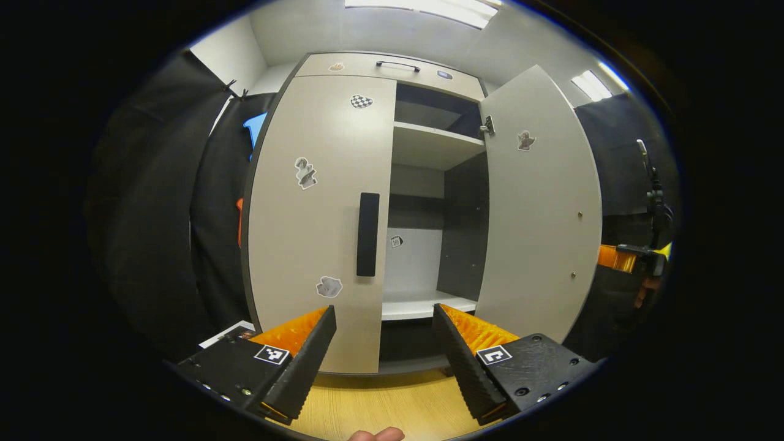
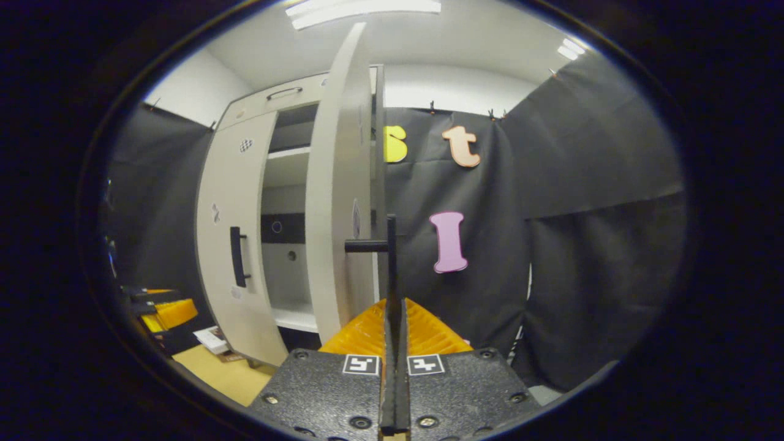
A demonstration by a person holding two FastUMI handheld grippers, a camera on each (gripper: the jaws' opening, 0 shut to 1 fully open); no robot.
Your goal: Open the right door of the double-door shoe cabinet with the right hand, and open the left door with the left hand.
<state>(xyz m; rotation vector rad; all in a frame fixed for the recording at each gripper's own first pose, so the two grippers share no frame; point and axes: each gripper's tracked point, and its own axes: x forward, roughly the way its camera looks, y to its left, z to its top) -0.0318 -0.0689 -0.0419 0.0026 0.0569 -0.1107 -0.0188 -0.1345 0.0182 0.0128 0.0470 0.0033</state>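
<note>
tall pale-grey double-door shoe cabinet | right door swung wide, right gripper clamped on its black bar handle | left door closed (half remaining) | left gripper jaws apart, just before black handle

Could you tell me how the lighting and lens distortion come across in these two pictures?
Left gripper view: ceiling lights blow out to white, and the fisheye bows the closed left door outward. Right gripper view: a ceiling strip light glares overhead, the open right door curves edge-on, and its handle, close to the lens, looks soft.
</note>
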